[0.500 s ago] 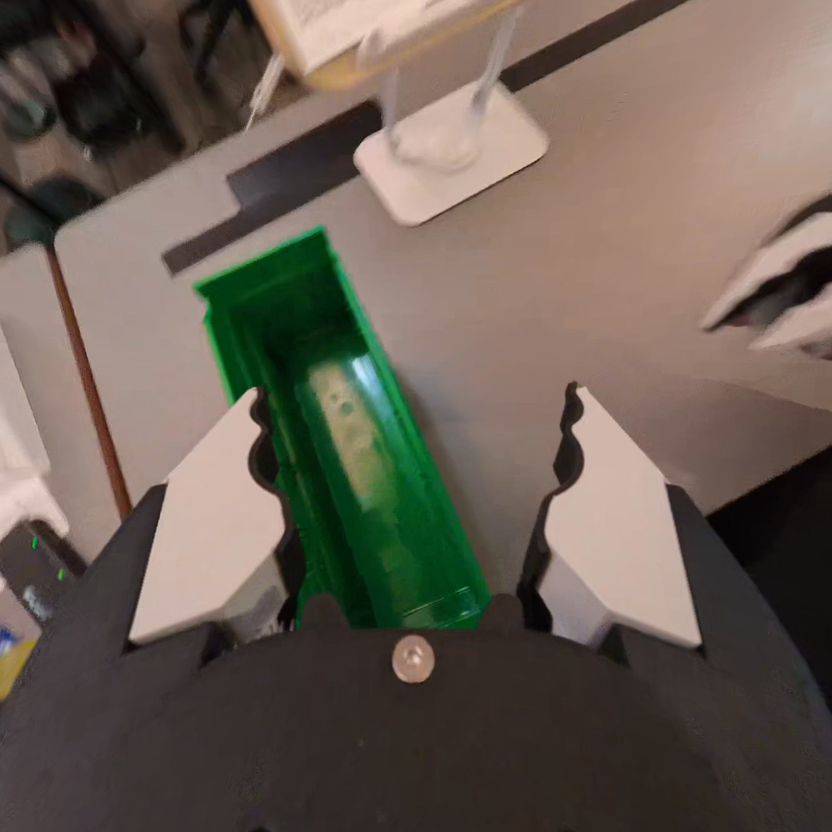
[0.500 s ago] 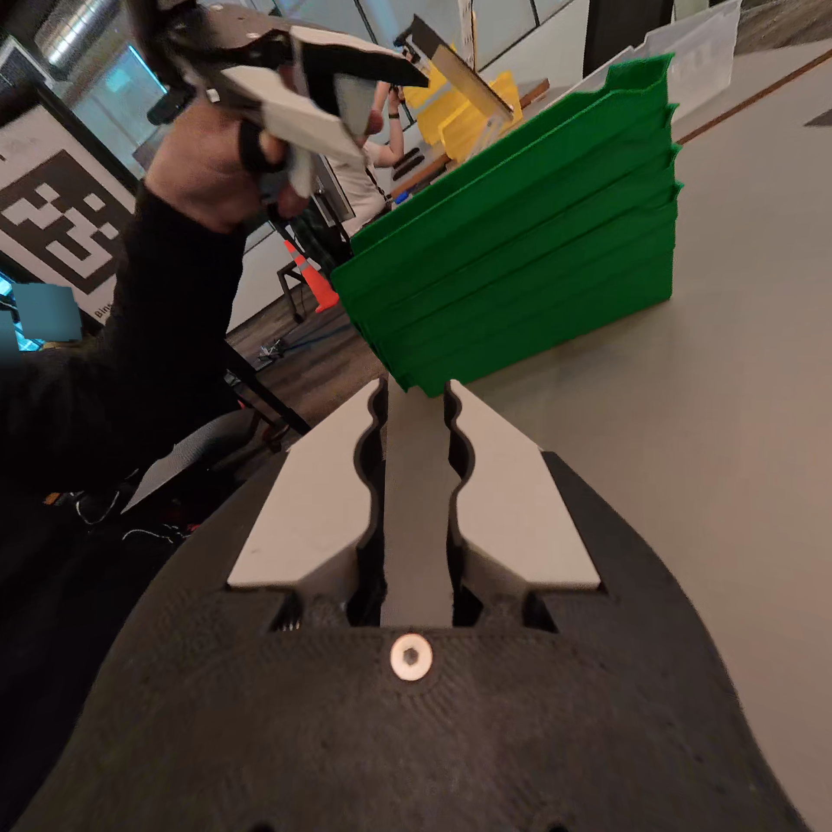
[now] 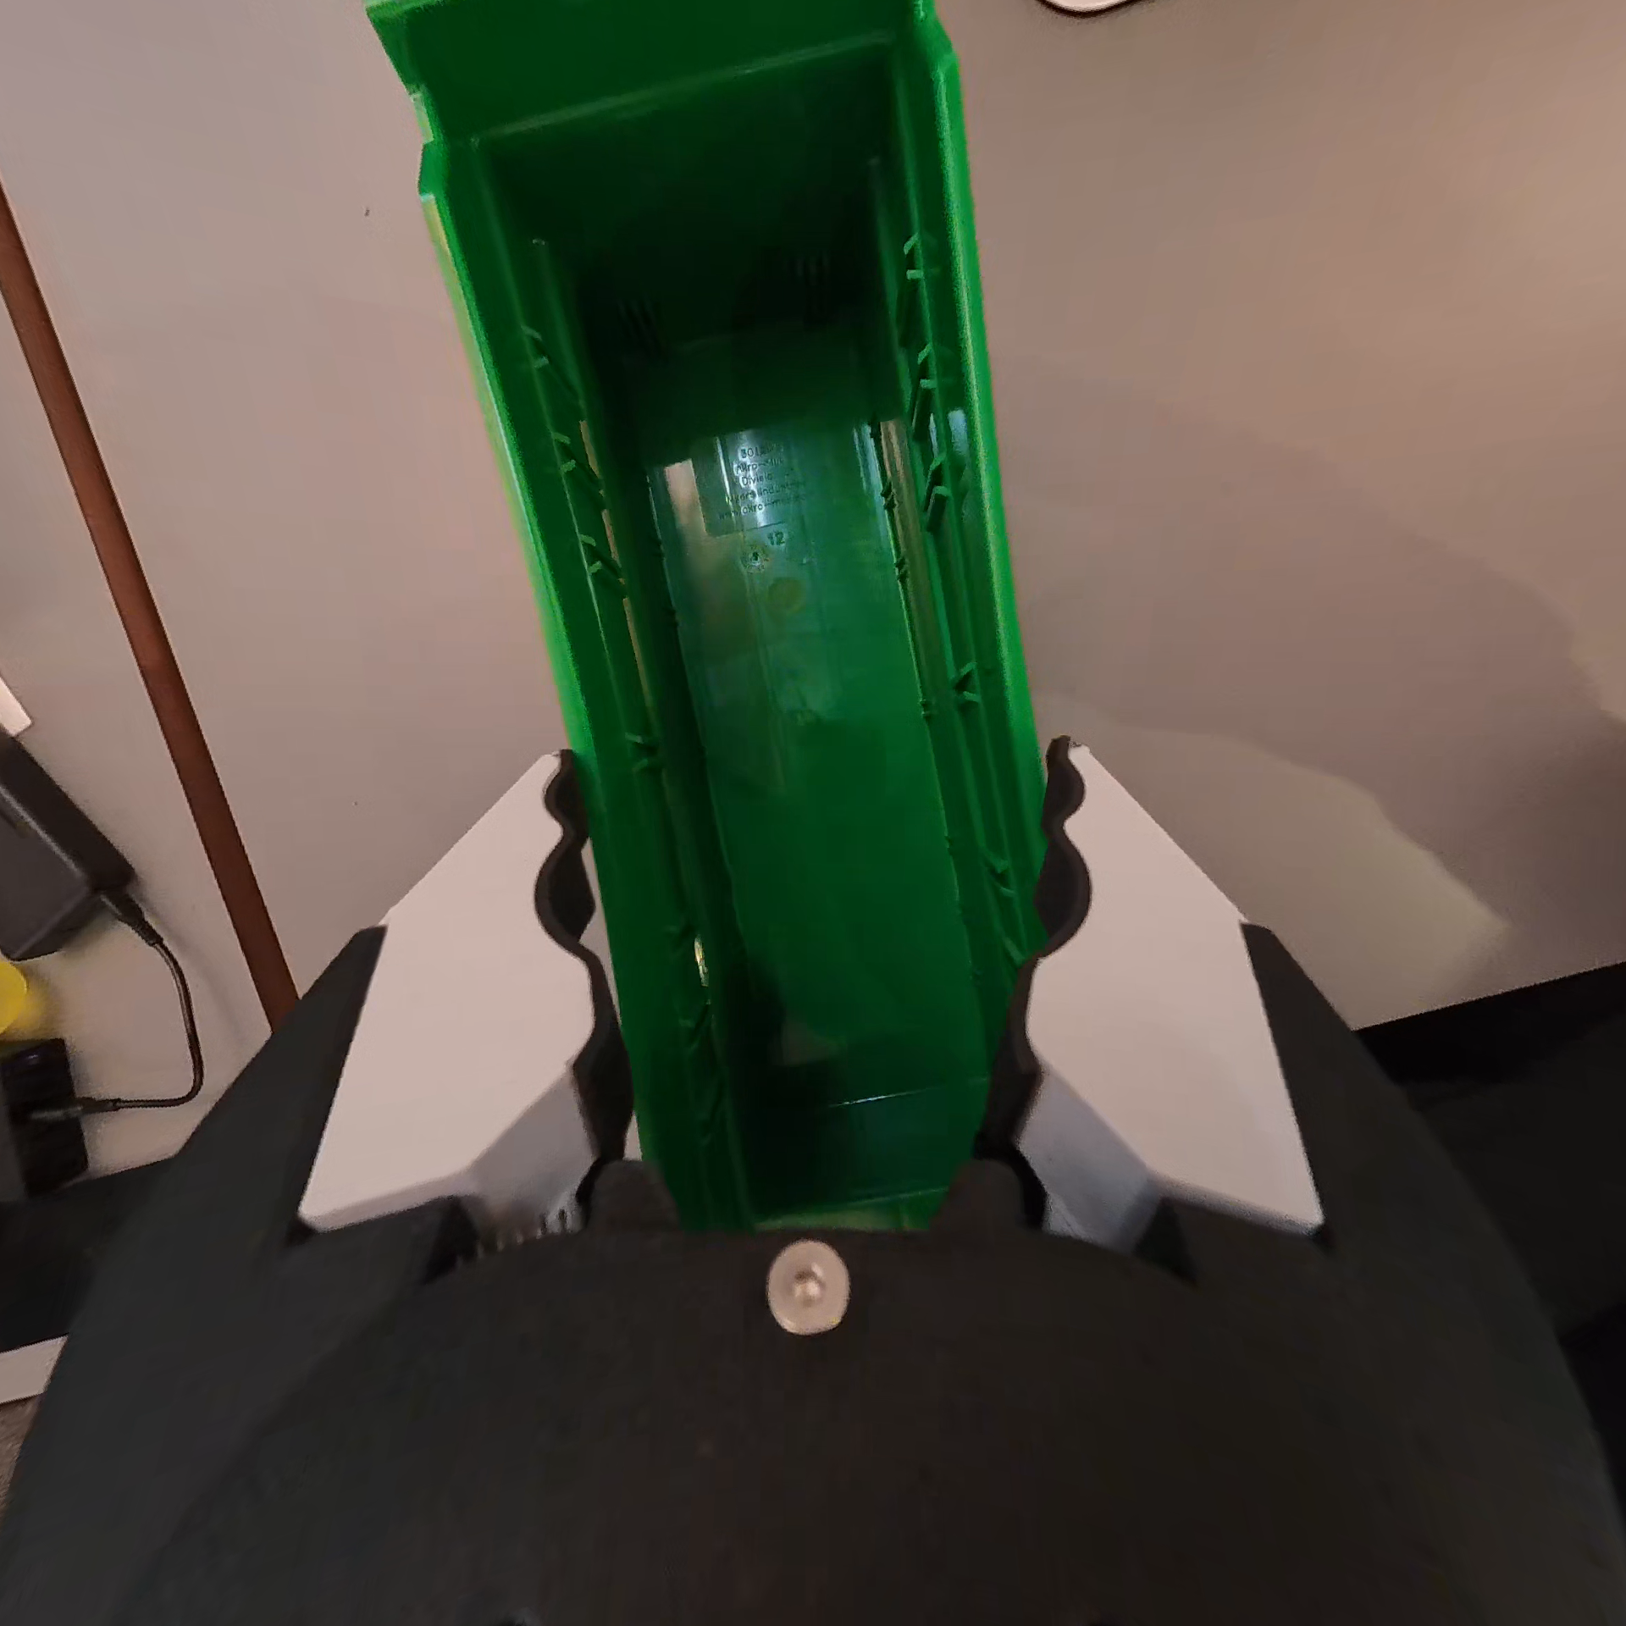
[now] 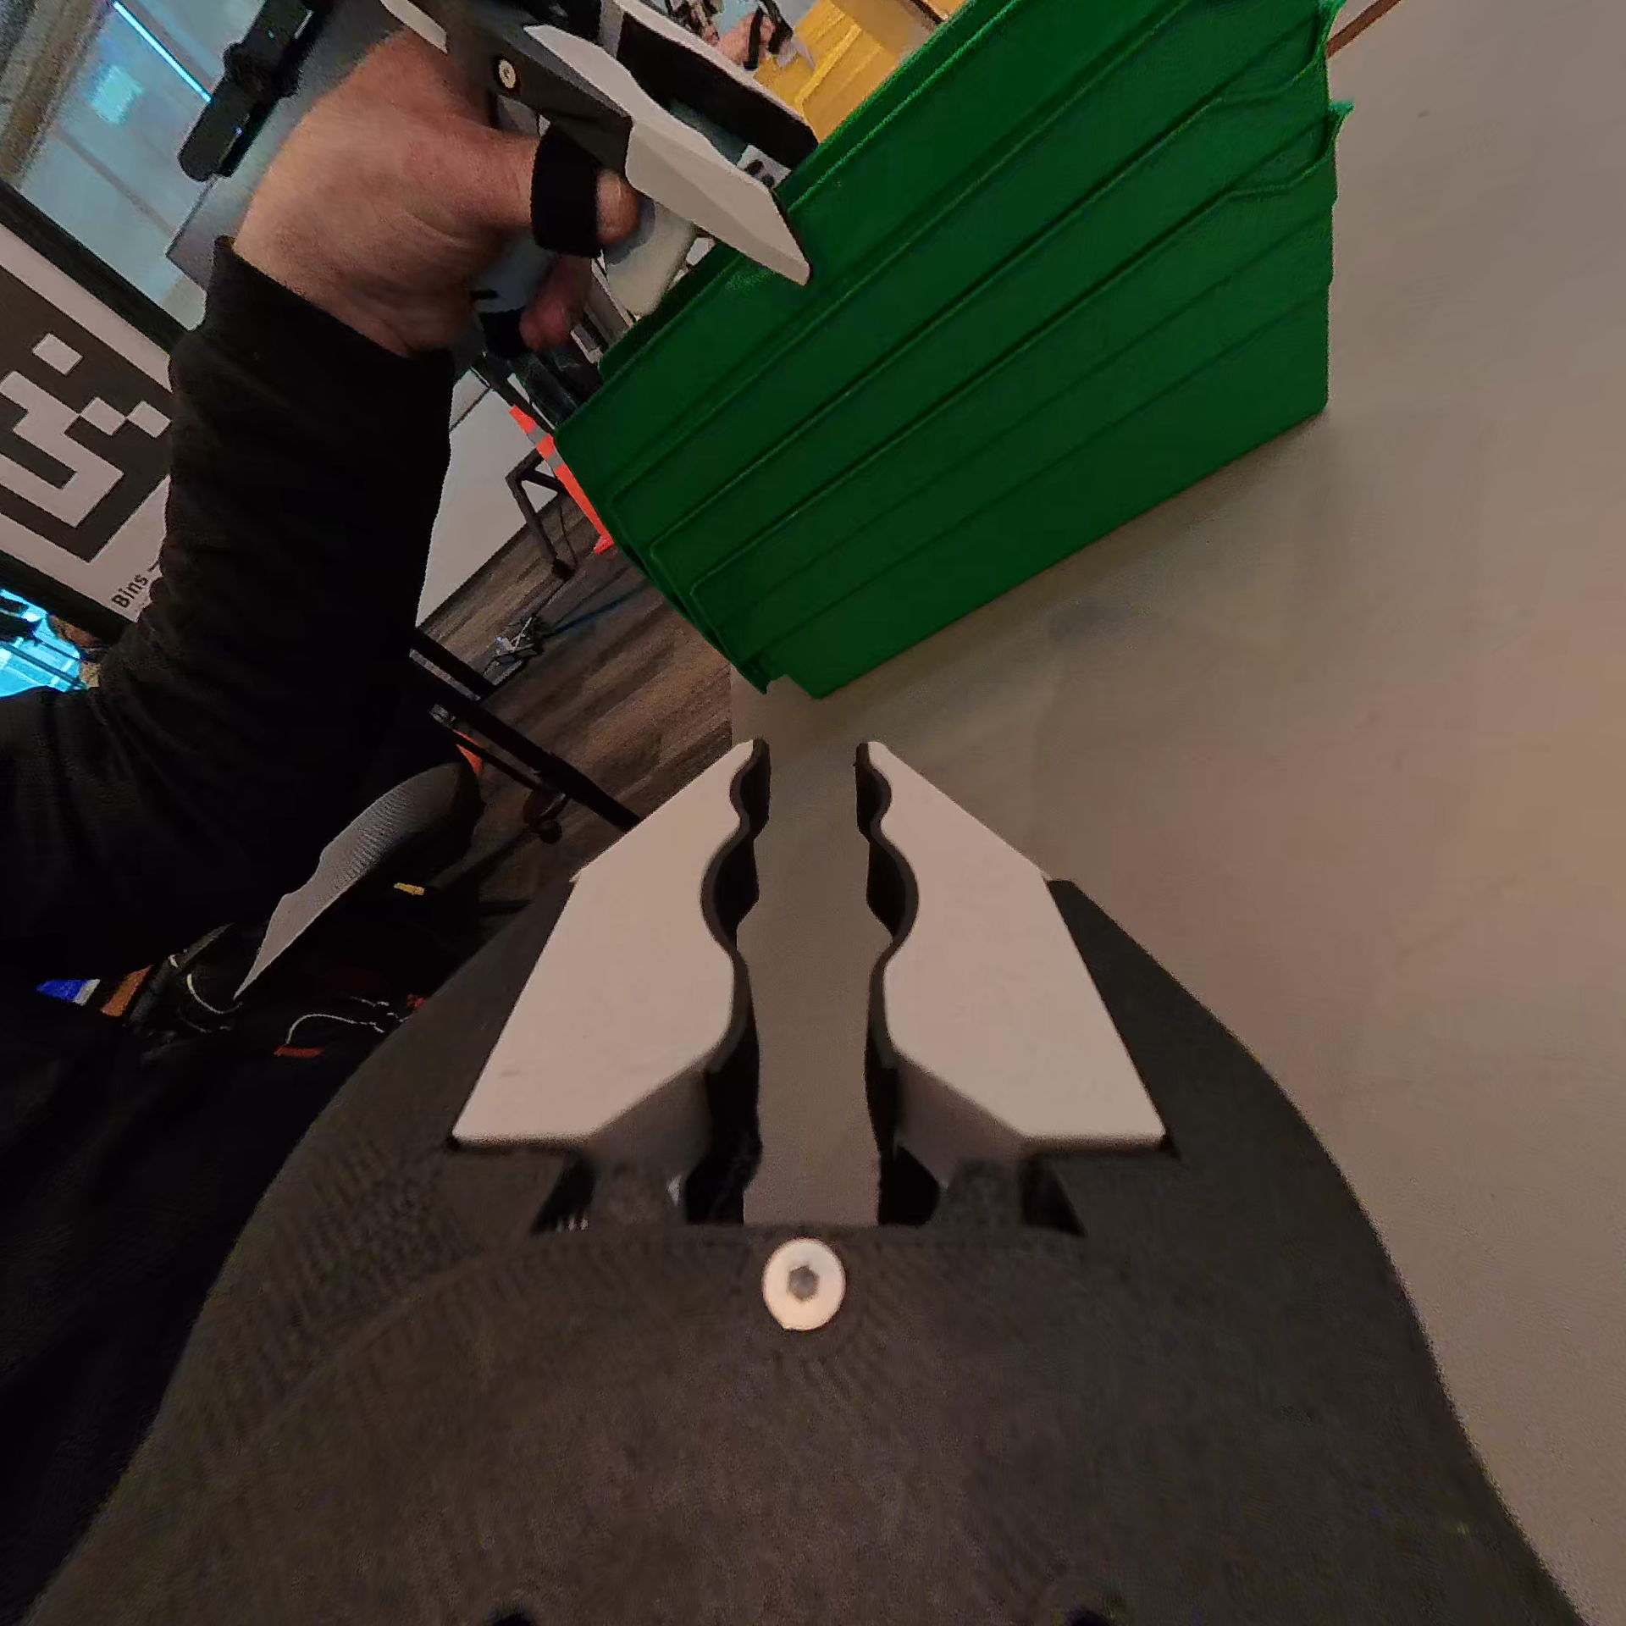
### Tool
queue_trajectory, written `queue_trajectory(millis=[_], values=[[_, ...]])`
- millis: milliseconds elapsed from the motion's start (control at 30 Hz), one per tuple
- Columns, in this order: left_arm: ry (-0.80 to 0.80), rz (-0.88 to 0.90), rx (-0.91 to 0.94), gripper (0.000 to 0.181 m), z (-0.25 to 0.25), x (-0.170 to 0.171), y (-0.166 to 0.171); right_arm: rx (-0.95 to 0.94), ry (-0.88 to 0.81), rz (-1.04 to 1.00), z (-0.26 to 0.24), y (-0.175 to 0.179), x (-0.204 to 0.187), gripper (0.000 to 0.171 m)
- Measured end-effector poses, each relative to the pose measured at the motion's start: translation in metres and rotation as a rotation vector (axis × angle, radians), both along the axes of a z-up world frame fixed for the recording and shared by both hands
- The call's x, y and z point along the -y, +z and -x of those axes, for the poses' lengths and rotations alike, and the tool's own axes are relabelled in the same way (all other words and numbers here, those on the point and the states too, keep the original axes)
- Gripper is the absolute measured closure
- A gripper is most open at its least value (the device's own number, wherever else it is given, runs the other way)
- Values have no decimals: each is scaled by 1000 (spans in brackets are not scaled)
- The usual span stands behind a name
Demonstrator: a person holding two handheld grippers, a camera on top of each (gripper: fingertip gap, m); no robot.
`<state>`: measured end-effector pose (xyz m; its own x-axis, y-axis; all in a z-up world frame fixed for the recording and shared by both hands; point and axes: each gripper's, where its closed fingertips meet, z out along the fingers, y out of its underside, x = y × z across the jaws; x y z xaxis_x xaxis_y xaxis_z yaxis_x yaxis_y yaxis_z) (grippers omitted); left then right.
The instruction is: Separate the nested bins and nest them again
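Your left gripper (image 3: 814,845) is straddling the top green bin (image 3: 774,616), fingers spread around its walls, possibly touching. Your right gripper (image 4: 811,757) is hovering slightly parted and empty, the nested stack (image 4: 1012,422) sitting ahead on the table (image 4: 1320,792).

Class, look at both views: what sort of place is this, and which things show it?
Probably a lab or workshop set up for recording: a stack of green bins on a grey table, a coded marker board, and yellow bins behind.
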<state>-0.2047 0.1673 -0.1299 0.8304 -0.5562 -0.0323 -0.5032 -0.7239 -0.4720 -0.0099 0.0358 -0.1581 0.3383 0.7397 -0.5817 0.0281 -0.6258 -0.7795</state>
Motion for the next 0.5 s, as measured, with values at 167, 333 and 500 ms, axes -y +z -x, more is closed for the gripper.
queue_trajectory(millis=[167,333,500], values=[[-4,-44,40,85,1,-5,4,10,13,19,3,-7,1,154],[2,-84,94,89,1,-8,14,17,14,35,3,-13,1,155],[6,-162,151,87,1,-11,44,24,17,43,3,-17,1,155]])
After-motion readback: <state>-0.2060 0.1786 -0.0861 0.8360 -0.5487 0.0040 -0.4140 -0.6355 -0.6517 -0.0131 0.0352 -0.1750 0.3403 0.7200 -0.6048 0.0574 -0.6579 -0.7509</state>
